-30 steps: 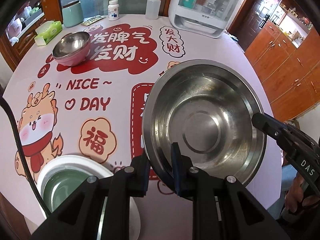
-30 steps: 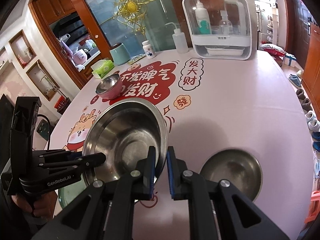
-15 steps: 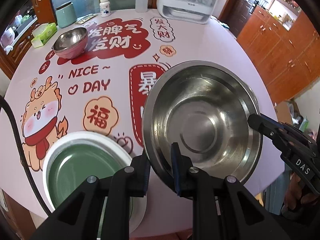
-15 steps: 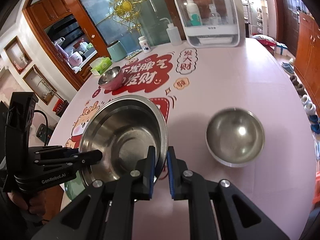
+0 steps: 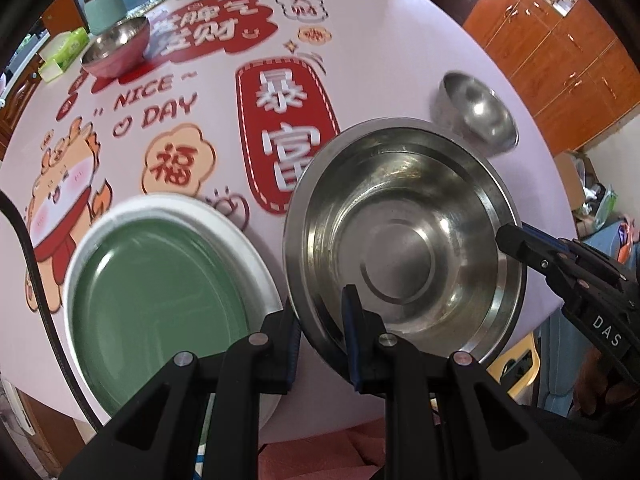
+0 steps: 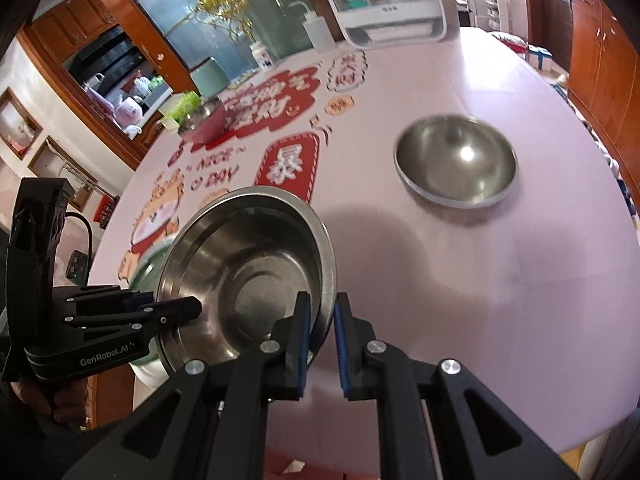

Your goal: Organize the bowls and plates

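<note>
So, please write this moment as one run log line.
left gripper: shut on large steel bowl rim | right gripper: shut on opposite rim | beside it: green plate

Silver steel, green glaze and red festive print

The large steel bowl [image 5: 404, 236] is silver-grey; the plate [image 5: 160, 280] is green with a white rim; the pale pink surface [image 6: 460, 280] carries red-and-white Chinese characters and an orange cartoon dragon; the far bowl [image 5: 116, 46] is pink outside.

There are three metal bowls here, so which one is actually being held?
The large steel bowl, the widest of the three; both hand-held grippers clamp its rim. The smaller plain steel bowl and the pink-sided bowl sit untouched on the table.
</note>
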A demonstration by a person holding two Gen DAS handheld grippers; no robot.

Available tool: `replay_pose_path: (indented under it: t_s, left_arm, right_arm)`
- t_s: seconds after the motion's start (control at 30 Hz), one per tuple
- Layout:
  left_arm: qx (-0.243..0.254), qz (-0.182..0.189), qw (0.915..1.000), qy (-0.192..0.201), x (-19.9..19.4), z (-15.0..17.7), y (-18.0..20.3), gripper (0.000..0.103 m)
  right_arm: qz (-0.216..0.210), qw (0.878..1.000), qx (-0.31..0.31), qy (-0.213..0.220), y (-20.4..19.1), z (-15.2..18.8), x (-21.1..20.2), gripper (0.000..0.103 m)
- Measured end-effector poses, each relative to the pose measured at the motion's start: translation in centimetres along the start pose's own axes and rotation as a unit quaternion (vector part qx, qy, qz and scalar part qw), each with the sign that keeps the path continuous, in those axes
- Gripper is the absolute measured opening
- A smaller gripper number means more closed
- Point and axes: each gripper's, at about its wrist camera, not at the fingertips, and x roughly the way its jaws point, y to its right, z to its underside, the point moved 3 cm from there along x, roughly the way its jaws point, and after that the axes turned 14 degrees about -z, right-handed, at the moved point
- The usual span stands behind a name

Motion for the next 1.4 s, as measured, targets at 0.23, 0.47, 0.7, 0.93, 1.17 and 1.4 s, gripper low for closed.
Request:
replay_pose_path:
  t_s: [0.23,0.47,0.7,0.93,1.17,1.4]
  left_arm:
    - [0.014,-0.005,0.9997,-0.018,1.6,1.4,0.7,0.018]
    - [0.027,-0.009,0.9994,-0.018,2.3,1.9,1.2,0.018]
    - [0.035,-0.018,0.9991,-0.013,2.6,1.7,1.6,0.018]
    - [0.048,-0.03,0.9983,-0.011,3.2,1.6,2.0,0.019]
    - [0.049,-0.031,0.9983,-0.007,3.0,1.6,2.0,0.021]
    - [0.033,-0.02,0.9991,0.018,1.6,1.3,0.9,0.037]
  right_arm:
    - [0.009,1.0,0.014,-0.017,0.4,1.8,0.6,0.011]
    - [0.014,0.999,0.022,-0.023,0.9,2.7,0.9,0.012]
    - [0.017,0.999,0.029,-0.026,1.5,3.1,1.2,0.012]
    - [0.018,0.999,0.023,-0.03,1.6,3.0,1.6,0.013]
    - [0.019,0.999,0.019,-0.035,1.6,3.0,1.7,0.013]
    - [0.024,0.999,0.016,-0.033,1.4,2.6,1.5,0.013]
